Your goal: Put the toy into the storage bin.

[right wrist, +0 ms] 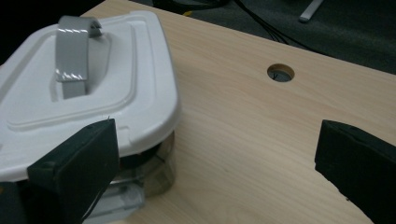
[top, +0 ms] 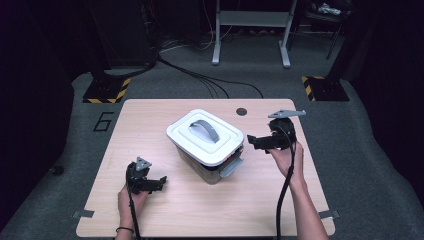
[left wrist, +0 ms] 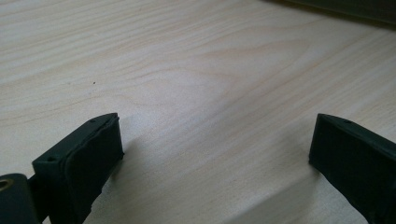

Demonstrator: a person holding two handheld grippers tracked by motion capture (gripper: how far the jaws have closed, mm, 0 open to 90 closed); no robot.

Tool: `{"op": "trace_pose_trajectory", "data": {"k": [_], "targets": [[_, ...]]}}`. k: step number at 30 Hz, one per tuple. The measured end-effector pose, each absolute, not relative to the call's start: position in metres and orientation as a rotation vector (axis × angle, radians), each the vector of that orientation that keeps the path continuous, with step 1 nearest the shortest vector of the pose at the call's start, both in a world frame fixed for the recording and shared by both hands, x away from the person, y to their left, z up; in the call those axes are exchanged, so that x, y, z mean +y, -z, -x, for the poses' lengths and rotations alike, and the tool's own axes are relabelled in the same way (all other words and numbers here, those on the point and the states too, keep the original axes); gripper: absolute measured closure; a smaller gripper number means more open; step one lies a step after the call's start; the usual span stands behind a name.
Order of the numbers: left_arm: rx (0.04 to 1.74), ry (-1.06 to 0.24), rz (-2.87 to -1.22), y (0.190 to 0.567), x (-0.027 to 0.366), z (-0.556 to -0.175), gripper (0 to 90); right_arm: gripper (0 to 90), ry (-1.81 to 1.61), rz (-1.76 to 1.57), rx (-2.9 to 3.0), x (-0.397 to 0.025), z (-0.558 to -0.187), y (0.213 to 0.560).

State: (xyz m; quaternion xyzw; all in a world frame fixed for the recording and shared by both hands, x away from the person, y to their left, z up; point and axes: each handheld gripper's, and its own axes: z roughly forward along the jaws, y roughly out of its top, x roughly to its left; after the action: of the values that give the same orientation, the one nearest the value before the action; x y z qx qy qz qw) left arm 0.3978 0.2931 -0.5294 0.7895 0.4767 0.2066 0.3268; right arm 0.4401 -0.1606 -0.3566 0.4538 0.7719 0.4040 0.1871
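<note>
A: From the high view, the box (top: 206, 145) sits mid-table with its white lid (top: 205, 136) on and a grey handle (top: 204, 129) arched across the top. Which hand is closer?

B: The right gripper (top: 254, 141), clearly. Its jaws point at the box's right end, just beside the lid's edge. The left gripper (top: 159, 182) sits low near the front of the table (top: 150, 120), well apart from the box, which lies ahead of its tips and off to their right.

A: And the box's long axis?

B: Slanted, far-left to near-right, with a grey latch (top: 231, 167) hanging open at the near-right end.

A: Over to the left gripper view.

B: Jaws spread wide, nothing between them, just bare wood under the fingertips (left wrist: 95, 149).

A: Right gripper view?

B: Wide open too, holding nothing. The lid (right wrist: 116, 88) lies just past the left-hand fingertip (right wrist: 79, 168), its corner almost level with it; the handle (right wrist: 74, 56) is farther on, running away from the jaws. A round hole (right wrist: 280, 73) lies ahead on the other side.

A: So the right hand takes it?

B: I'd judge so, with a short swing toward the lid's edge.
</note>
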Motion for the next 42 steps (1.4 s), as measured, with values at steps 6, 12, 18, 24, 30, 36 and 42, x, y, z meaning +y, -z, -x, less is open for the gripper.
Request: {"op": "trace_pose_trajectory", "data": {"k": [6, 12, 18, 24, 30, 36, 42], "targets": [[1.250, -0.537, -2.077, 0.529, 0.293, -0.398, 2.5, 0.0, -1.104, -1.329, 2.146, -0.183, -0.433, 0.376], [1.250, -0.537, -2.076, 0.529, 0.293, -0.398, 2.5, 0.0, -1.069, -1.350, 2.111, -0.200, -0.426, 0.393], [1.251, -0.538, -2.076, 0.529, 0.293, -0.398, 2.5, 0.0, -1.036, -1.405, 2.084, -0.213, -0.420, 0.421], [1.249, -0.537, -2.077, 0.529, 0.293, -0.398, 2.6, 0.0, -1.002, -1.464, 2.066, -0.225, -0.414, 0.450], [1.249, -0.538, -2.077, 0.529, 0.293, -0.398, 2.5, 0.0, -0.960, -1.515, 2.037, -0.238, -0.408, 0.475], [1.252, -0.538, -2.075, 0.529, 0.293, -0.398, 2.6, 0.0, -0.929, -1.559, 2.036, -0.245, -0.402, 0.500], [1.249, -0.539, -2.078, 0.529, 0.293, -0.398, 2.6, 0.0, -0.921, -1.587, 2.013, -0.252, -0.395, 0.517]]}}
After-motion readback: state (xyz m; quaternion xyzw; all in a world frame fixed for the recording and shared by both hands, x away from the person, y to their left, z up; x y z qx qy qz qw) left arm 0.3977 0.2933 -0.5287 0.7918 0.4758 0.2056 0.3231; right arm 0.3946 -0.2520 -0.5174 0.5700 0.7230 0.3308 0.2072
